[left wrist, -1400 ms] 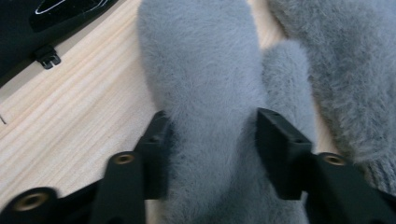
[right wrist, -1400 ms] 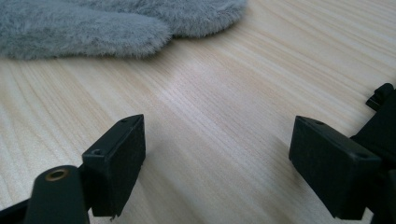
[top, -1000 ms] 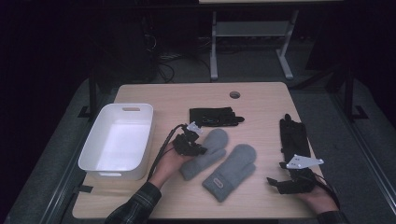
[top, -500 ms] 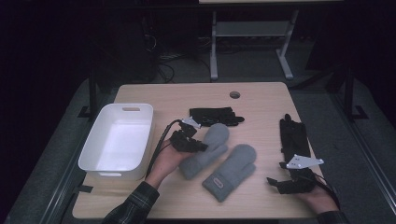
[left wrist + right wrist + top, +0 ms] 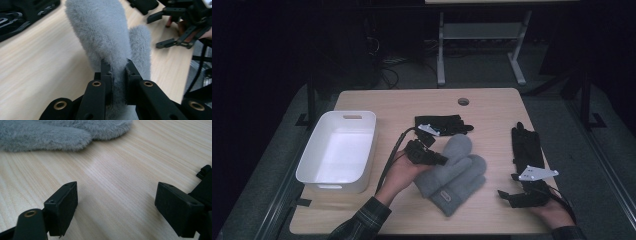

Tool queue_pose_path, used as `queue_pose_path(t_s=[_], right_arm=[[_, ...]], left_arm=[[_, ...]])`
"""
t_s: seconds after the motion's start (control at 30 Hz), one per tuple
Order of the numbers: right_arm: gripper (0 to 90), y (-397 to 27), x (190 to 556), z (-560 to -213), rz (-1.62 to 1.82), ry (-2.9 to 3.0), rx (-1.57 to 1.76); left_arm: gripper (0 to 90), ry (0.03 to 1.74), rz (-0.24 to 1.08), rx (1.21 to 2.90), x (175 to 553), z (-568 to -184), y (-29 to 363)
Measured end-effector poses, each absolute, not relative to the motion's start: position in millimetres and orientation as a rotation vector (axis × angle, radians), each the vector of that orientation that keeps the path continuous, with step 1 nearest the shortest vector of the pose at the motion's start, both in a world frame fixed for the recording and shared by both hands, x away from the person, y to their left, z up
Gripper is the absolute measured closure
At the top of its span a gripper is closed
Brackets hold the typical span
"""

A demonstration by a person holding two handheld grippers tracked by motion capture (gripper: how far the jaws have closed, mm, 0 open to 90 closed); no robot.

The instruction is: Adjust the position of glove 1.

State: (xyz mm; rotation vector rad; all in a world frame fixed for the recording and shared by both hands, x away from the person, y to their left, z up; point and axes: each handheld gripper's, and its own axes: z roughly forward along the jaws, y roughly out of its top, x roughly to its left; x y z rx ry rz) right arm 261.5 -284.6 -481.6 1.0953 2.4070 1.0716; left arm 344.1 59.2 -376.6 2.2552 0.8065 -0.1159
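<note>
My left gripper (image 5: 117,67) is shut on the edge of a fluffy grey mitten (image 5: 105,37), with the fabric pinched between its black jaws. From above, that left gripper (image 5: 438,161) holds the mitten (image 5: 456,150) at mid table, raised on its left side and partly overlapping a second grey mitten (image 5: 458,189). The right gripper (image 5: 508,197) rests near the front right of the table with its jaws apart. In its own view the right gripper (image 5: 116,202) is open over bare wood, with grey mitten fabric (image 5: 50,132) lying beyond it.
A white tub (image 5: 307,167) stands at the table's left. One black glove (image 5: 447,123) lies behind the mittens, and another black glove (image 5: 526,146) lies along the right side. A round hole (image 5: 463,101) sits near the table's far edge.
The left hand has risen and shifted right with the mitten in its jaws, drawing it partly over the second mitten. The right gripper has stayed where it was.
</note>
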Motion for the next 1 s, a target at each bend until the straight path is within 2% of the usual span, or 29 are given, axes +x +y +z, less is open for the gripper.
queue_pose_path(t_s=[0.37, 0.7, 0.77, 0.8, 0.83, 0.87, 0.9, 0.93, 1.0], right_arm=[[18.4, -284.3, 261.3, -481.6, 1.073, 2.409, 1.091], [18.4, -284.3, 261.3, -481.6, 1.073, 2.410, 1.092], [18.5, -284.4, 261.3, -481.6, 1.073, 2.410, 1.092], [18.5, -284.4, 261.3, -481.6, 1.073, 2.410, 1.091], [18.5, -284.4, 261.3, -481.6, 1.073, 2.410, 1.091], [18.4, -284.4, 261.3, -481.6, 1.073, 2.410, 1.091], [18.4, -284.4, 261.3, -481.6, 1.073, 2.410, 1.091], [18.5, -284.3, 261.2, -481.6, 1.072, 2.410, 1.091], [18.4, -284.3, 261.2, -481.6, 1.072, 2.410, 1.091]], left_arm=[[80.8, 0.809, -0.172, 2.245, 332.2, -379.5, 27.9], [79.8, 0.825, -0.176, 2.288, 334.1, -406.0, 11.1], [76.0, 0.815, -0.172, 2.291, 334.5, -408.0, 11.2], [64.3, 0.806, -0.158, 2.292, 334.8, -408.0, 11.3], [64.3, 0.797, -0.144, 2.295, 334.8, -407.7, 11.3], [56.2, 0.792, -0.142, 2.291, 334.9, -407.3, 11.7], [56.2, 0.784, -0.146, 2.284, 335.1, -406.7, 12.4], [49.6, 0.775, -0.148, 2.284, 335.0, -405.0, 14.2], [45.7, 0.768, -0.142, 2.283, 334.9, -403.5, 15.7]])
